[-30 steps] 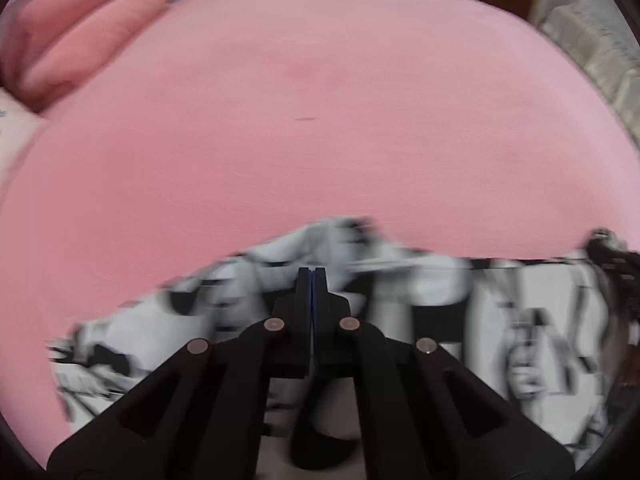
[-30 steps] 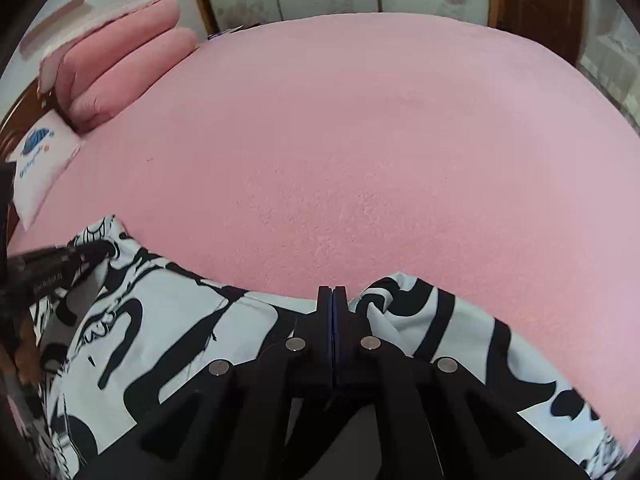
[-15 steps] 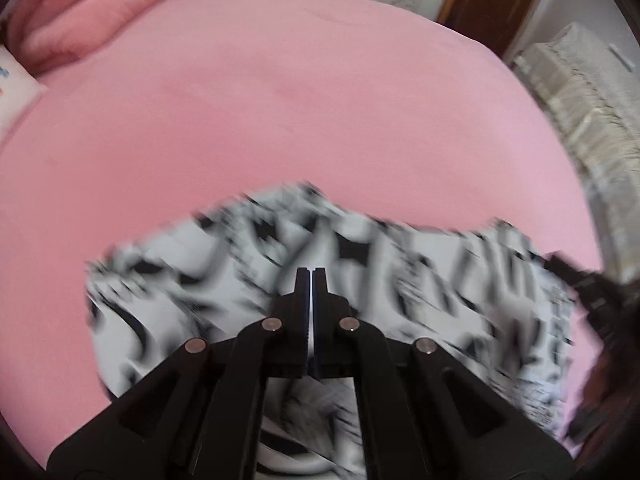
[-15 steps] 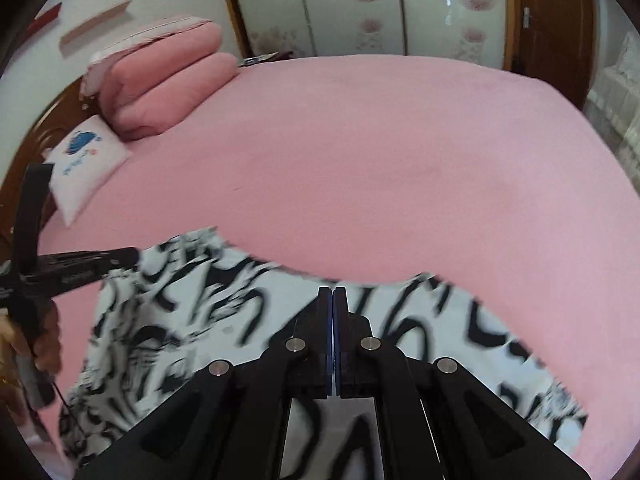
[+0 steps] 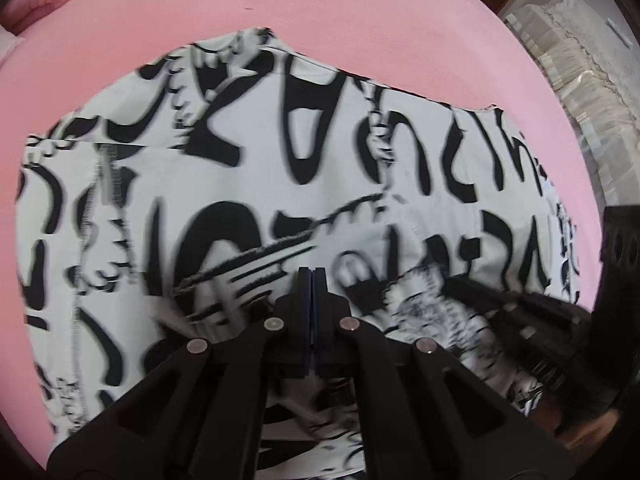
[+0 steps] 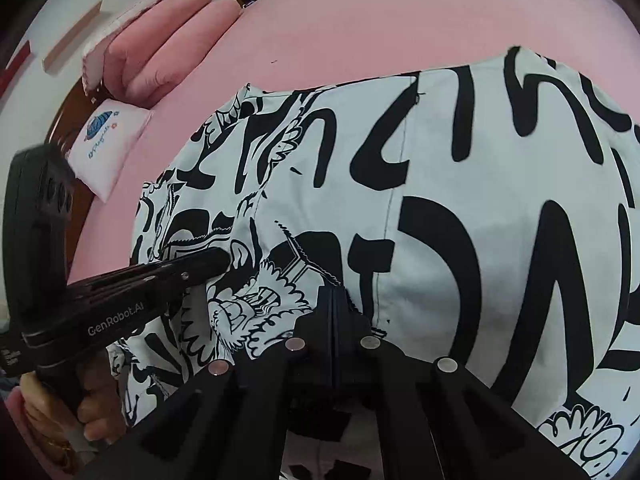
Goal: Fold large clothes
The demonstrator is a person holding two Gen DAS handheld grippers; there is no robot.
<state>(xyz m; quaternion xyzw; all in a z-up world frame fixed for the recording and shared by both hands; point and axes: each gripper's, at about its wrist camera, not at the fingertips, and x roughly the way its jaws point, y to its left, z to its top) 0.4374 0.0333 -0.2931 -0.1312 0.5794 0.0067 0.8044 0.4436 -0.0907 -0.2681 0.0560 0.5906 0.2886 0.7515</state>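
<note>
A large white garment with bold black graffiti print (image 5: pixel 320 152) lies spread on the pink bed (image 5: pixel 280 4). My left gripper (image 5: pixel 313 276) is shut, with a bunched layer of the garment pinched at its tips, over the spread cloth. My right gripper (image 6: pixel 334 296) is also shut on a fold of the same garment (image 6: pixel 460 200). Each gripper shows in the other's view: the left one (image 6: pixel 222 258) lies low across the cloth, the right one (image 5: pixel 456 282) comes in blurred from the right. What lies under the fingers is hidden.
Pink pillows (image 6: pixel 160 40) and a small white cushion with a blue print (image 6: pixel 106 140) lie at the head of the bed by the wooden headboard. A beige quilted piece (image 5: pixel 580 60) stands past the bed's right side. A person's hand (image 6: pixel 92 420) holds the left gripper's handle.
Both grippers have travelled across the bed with the garment's edge. The printed cloth, a thin strip low in view before, now fills most of both views. The two grippers stand closer together.
</note>
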